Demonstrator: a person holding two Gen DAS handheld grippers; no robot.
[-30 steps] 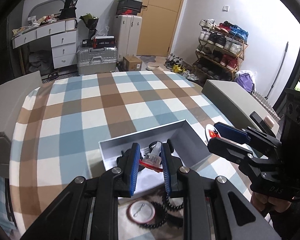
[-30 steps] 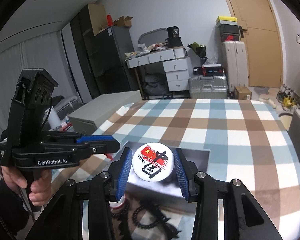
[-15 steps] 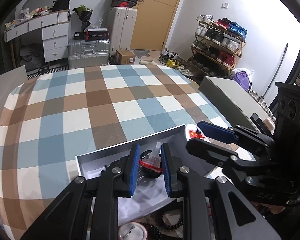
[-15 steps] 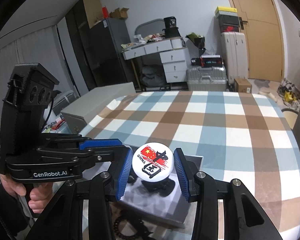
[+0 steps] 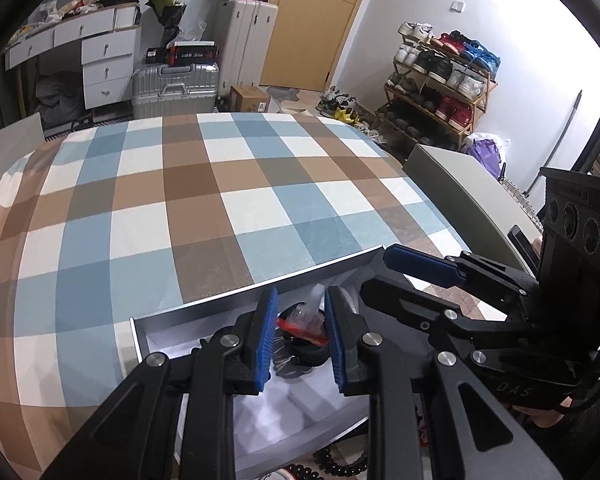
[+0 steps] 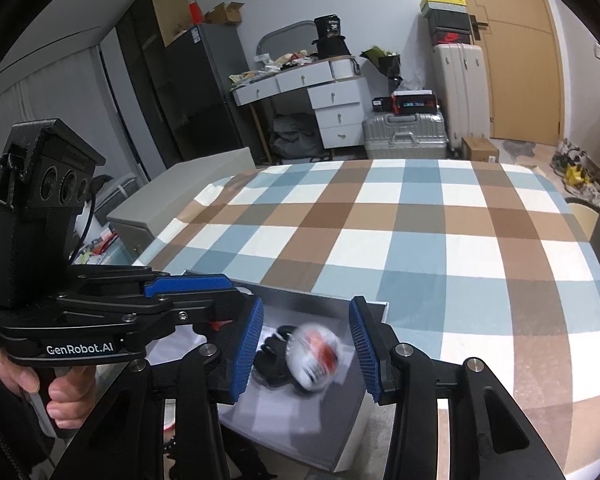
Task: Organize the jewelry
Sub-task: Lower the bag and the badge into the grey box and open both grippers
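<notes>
just one blurred badge (image 6: 314,356) loose between opening right tool (image 6: 306,346), one box (image 6: 364,305).

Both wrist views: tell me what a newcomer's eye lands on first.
A blurred white and red badge sits between the opening jaws of the right gripper, free of both pads, over the grey box. Behind spreads the blue, brown and white checked cloth. The left gripper pinches a small packet with a red strip above that box.
</notes>
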